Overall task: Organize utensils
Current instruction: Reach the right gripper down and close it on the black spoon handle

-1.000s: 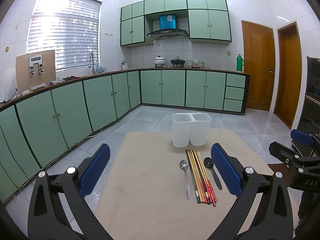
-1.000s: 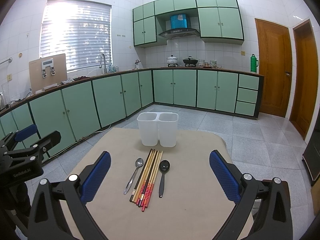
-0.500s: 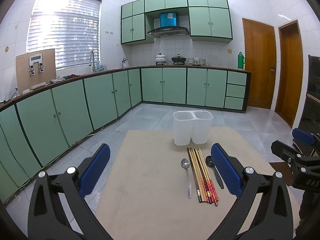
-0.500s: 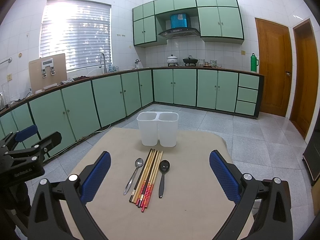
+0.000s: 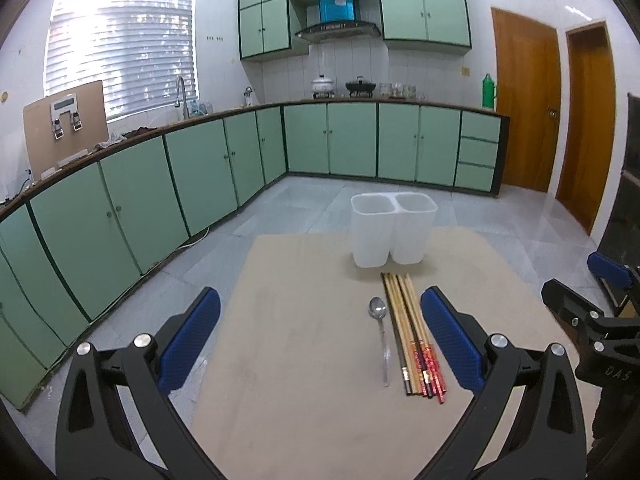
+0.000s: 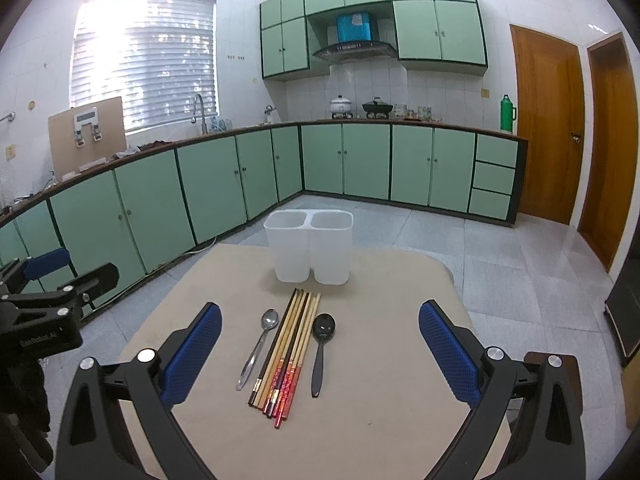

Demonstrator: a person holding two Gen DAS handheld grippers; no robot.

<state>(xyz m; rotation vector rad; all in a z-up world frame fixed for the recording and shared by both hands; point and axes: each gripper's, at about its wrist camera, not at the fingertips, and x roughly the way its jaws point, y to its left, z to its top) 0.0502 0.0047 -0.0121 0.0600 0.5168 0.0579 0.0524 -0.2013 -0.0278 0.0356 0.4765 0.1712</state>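
Observation:
A white two-compartment utensil holder point(image 6: 310, 250) stands upright at the far side of a beige table point(image 6: 380, 392); it also shows in the left wrist view point(image 5: 392, 232). In front of it lie a metal spoon point(image 6: 258, 346), a bundle of several chopsticks point(image 6: 288, 354) and a black spoon point(image 6: 321, 344). In the left wrist view the metal spoon point(image 5: 381, 336) and chopsticks point(image 5: 412, 340) show; the right fingertip hides the black spoon. My left gripper point(image 5: 320, 340) and right gripper point(image 6: 320, 350) are open, empty, held above the table short of the utensils.
Green kitchen cabinets point(image 6: 200, 184) run along the left and back walls under a counter. Wooden doors point(image 6: 548, 128) stand at the right. Grey tiled floor point(image 6: 520, 264) surrounds the table. The other gripper shows at each view's edge point(image 5: 600, 320) point(image 6: 44, 308).
The left gripper has shifted slightly left and forward, so its right fingertip now covers the black spoon. The right gripper has barely moved. No utensil has moved.

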